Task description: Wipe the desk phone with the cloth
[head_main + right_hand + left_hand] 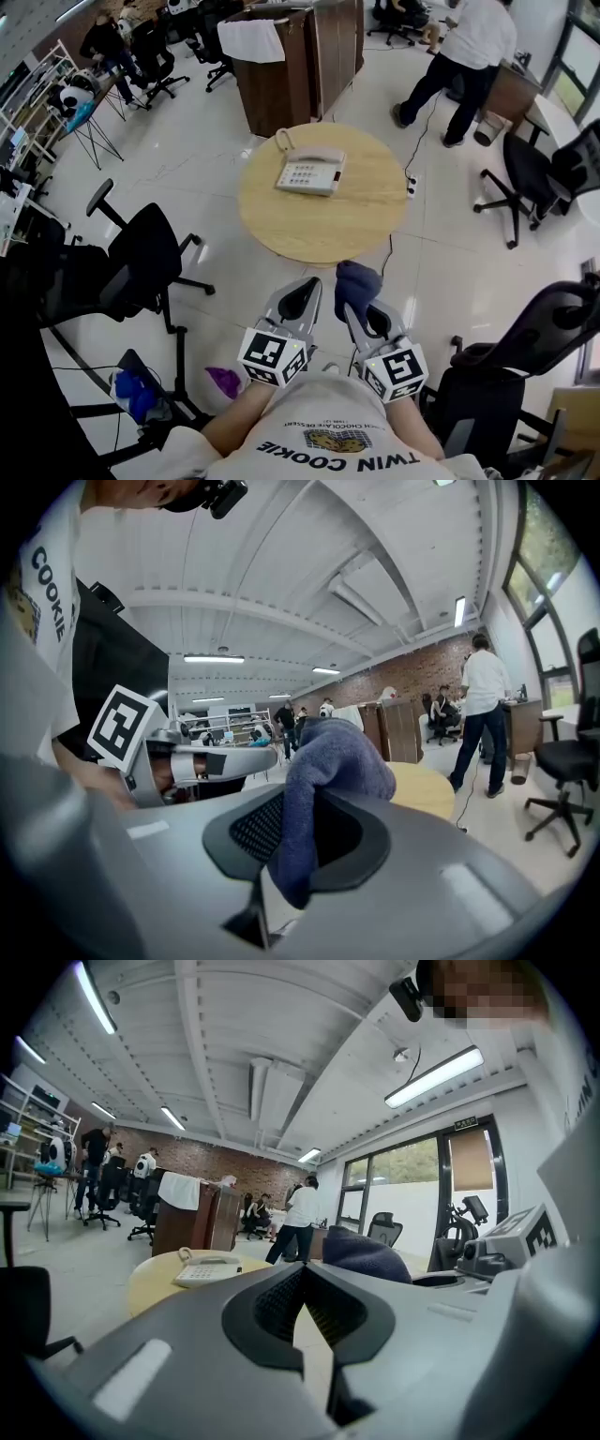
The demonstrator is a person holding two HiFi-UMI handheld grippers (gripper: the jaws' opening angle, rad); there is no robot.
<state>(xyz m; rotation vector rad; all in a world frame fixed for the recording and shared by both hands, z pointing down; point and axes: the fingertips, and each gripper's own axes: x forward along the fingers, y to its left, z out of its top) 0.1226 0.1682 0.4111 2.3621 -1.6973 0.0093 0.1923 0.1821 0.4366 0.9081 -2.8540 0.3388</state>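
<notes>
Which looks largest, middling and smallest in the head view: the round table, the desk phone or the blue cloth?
1. round wooden table
2. desk phone
3. blue cloth, though it is bunched and nearer the camera, so its true size is unsure

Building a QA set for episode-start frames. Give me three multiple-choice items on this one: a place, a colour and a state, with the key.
1. Where is the desk phone?
A) on the round wooden table
B) on an office chair
C) on the floor

2. What colour is the cloth in the right hand-held gripper?
A) white
B) yellow
C) dark blue

3. The left hand-held gripper is:
A) shut on the handset
B) shut, holding nothing
C) wide open

Key:
1 A: the phone lies on the tabletop.
2 C: the pinched cloth is dark blue in both the head view and the right gripper view.
3 B: its jaw tips meet, with nothing between them.
</notes>
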